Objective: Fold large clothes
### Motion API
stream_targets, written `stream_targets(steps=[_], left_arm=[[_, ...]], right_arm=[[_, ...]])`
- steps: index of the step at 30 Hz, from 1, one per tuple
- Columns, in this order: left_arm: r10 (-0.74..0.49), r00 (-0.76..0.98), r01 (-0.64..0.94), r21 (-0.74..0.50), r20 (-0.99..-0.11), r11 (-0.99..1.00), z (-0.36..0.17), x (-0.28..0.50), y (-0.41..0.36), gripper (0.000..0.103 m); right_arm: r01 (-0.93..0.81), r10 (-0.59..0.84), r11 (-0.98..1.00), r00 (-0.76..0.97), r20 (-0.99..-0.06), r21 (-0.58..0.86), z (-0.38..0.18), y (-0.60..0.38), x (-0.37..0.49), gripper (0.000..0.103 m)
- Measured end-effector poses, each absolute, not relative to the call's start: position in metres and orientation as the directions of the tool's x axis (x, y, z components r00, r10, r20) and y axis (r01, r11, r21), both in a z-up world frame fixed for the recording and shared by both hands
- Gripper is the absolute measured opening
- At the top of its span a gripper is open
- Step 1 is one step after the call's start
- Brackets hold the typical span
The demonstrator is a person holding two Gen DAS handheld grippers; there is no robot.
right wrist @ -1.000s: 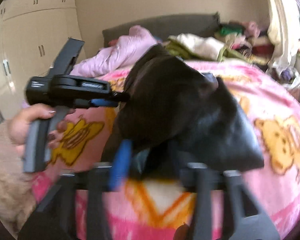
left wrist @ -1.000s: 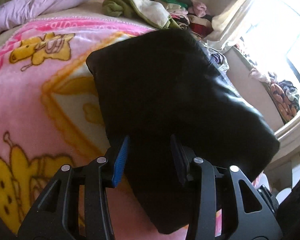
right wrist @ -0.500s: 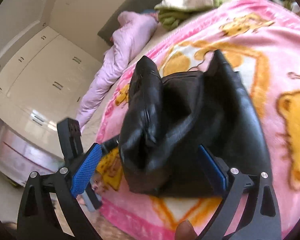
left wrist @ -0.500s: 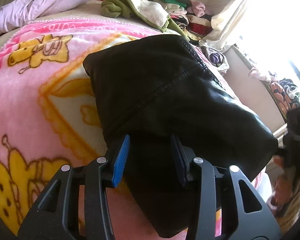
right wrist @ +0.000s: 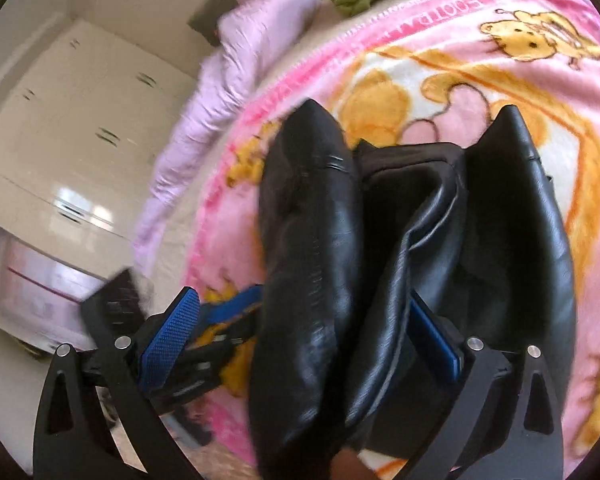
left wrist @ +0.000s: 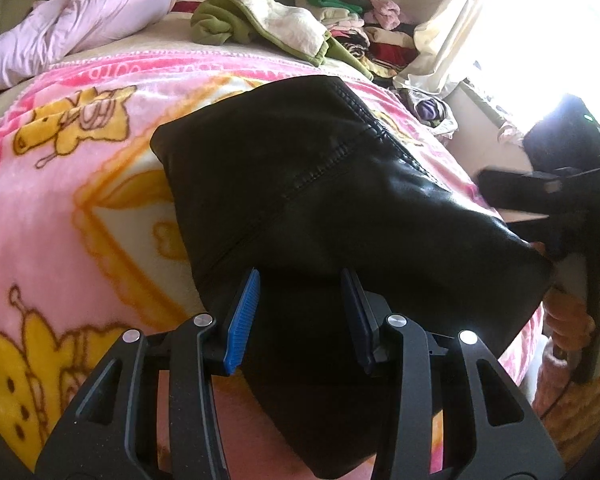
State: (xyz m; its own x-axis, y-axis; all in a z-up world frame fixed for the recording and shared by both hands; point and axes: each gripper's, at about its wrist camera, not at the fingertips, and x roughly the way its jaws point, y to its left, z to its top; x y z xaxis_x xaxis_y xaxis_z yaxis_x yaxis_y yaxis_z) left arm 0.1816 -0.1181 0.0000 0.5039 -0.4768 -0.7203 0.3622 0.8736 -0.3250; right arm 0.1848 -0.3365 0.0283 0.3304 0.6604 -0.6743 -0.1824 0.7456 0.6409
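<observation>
The left gripper (left wrist: 300,316) is clamped on the near edge of the black leather garment (left wrist: 320,184), folded on the pink blanket (left wrist: 80,200). The right gripper (right wrist: 308,332) has just been opened wide, the garment loose between its jaws.

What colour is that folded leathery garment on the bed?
Black, with a slight sheen; the folded garment shows best in the left wrist view.

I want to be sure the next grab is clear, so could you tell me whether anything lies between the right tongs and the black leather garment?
Nothing visible does. The right tongs, whose jaws have just been opening, stand wide around the folded edge of the black leather garment on the pink blanket; no other item lies between them.
</observation>
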Motion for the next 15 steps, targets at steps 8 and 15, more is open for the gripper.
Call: stream_targets(steps=[8, 15], left_arm=[[-0.507, 0.508, 0.367, -0.357, -0.697, 0.859, 0.007, 0.18, -0.114, 0.039], [-0.535, 0.576, 0.321, -0.431, -0.617, 0.843, 0.045, 0.18, -0.083, 0.052]], right_arm=[[-0.403, 0.582, 0.811, 0.486, -0.652, 0.423, 0.065, -0.309, 0.175, 0.023], [-0.457, 0.536, 0.842, 0.651, -0.538, 0.285, 0.11, -0.331, 0.145, 0.021]])
